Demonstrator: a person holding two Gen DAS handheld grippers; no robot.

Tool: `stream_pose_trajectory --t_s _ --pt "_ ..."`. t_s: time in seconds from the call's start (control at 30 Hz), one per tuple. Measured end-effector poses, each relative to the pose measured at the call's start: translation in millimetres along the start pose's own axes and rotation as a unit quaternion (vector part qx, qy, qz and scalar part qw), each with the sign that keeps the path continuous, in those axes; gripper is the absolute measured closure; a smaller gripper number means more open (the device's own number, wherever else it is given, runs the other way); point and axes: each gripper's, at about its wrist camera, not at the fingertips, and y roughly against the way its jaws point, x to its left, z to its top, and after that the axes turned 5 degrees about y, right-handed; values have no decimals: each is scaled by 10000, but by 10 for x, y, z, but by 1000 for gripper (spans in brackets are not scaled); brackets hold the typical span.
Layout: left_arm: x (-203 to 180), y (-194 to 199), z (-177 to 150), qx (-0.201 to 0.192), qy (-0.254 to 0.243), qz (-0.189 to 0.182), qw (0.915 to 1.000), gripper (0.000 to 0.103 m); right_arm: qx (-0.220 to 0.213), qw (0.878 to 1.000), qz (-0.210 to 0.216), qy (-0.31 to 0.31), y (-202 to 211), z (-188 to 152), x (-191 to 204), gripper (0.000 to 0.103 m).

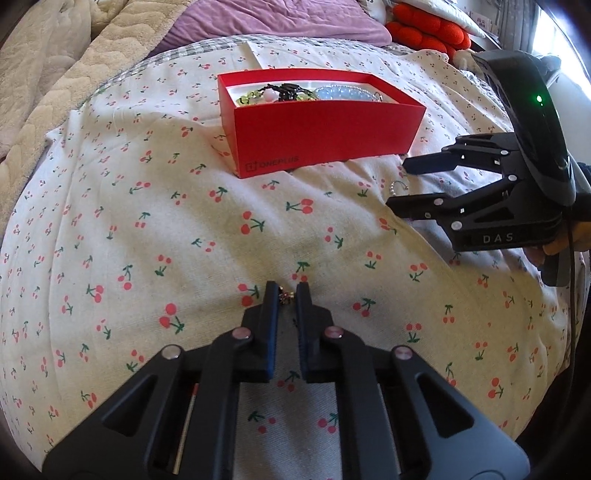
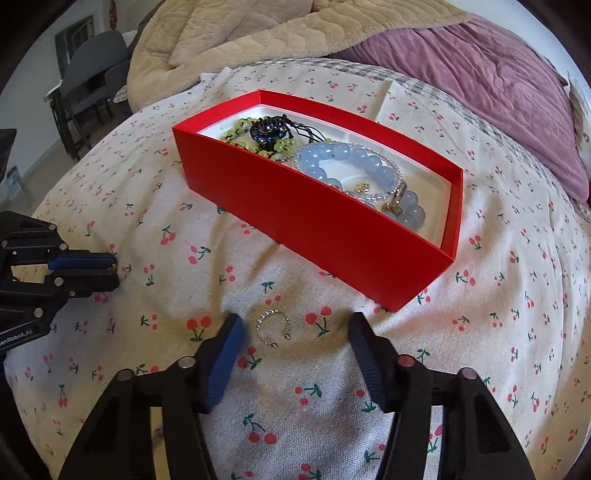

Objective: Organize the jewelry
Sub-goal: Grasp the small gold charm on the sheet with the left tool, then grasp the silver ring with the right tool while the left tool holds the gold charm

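Note:
A red box [image 1: 325,133] [image 2: 314,214] sits on the cherry-print bedspread and holds a blue bead bracelet [image 2: 347,166], green beads [image 2: 240,129] and a dark beaded piece [image 2: 267,129]. My left gripper [image 1: 287,295] is shut on a small gold and dark earring [image 1: 286,296] just above the bedspread; it also shows in the right wrist view [image 2: 110,271]. My right gripper [image 2: 295,328] is open, its fingers either side of a small silver open ring [image 2: 273,328] lying on the spread. In the left wrist view the right gripper [image 1: 397,184] hovers by that ring [image 1: 397,188].
A beige quilt [image 2: 258,33] and a purple blanket [image 2: 498,85] lie behind the box. A red plush [image 1: 428,29] sits at the far right. A white card [image 2: 402,99] lies behind the box. Chairs [image 2: 92,74] stand beyond the bed's left edge.

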Motion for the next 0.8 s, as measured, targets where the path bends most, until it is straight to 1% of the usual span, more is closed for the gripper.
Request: stream_pose_trajectory --t_s 0.07,0.13,0.17,0.23,0.3,0.4,0.5,0.8 --pt "-4 2 4 4 8 1 10000 92 7 10000 50 42 5 8 6 57" --pt "-7 4 6 3 8 10 10000 92 13 9999 103 108 7 12 18 70" --pt "-6 6 6 -2 3 13 10000 92 20 9998 123 136 11 9 32 74" --pt "-7 12 9 -7 5 27 10000 93 42 9997 163 183 17 12 61 88" --pt "-4 22 24 -13 22 34 10000 93 59 9995 232 191 27 6 91 94" --pt "4 55 89 -76 79 12 9999 93 86 9994 314 91 68 17 86 97" --pt "17 102 173 -192 137 -15 9997 93 55 9989 459 3 139 40 37 98" --pt "21 250 554 -612 298 -130 9976 93 -370 9972 567 -309 474 157 -181 98"
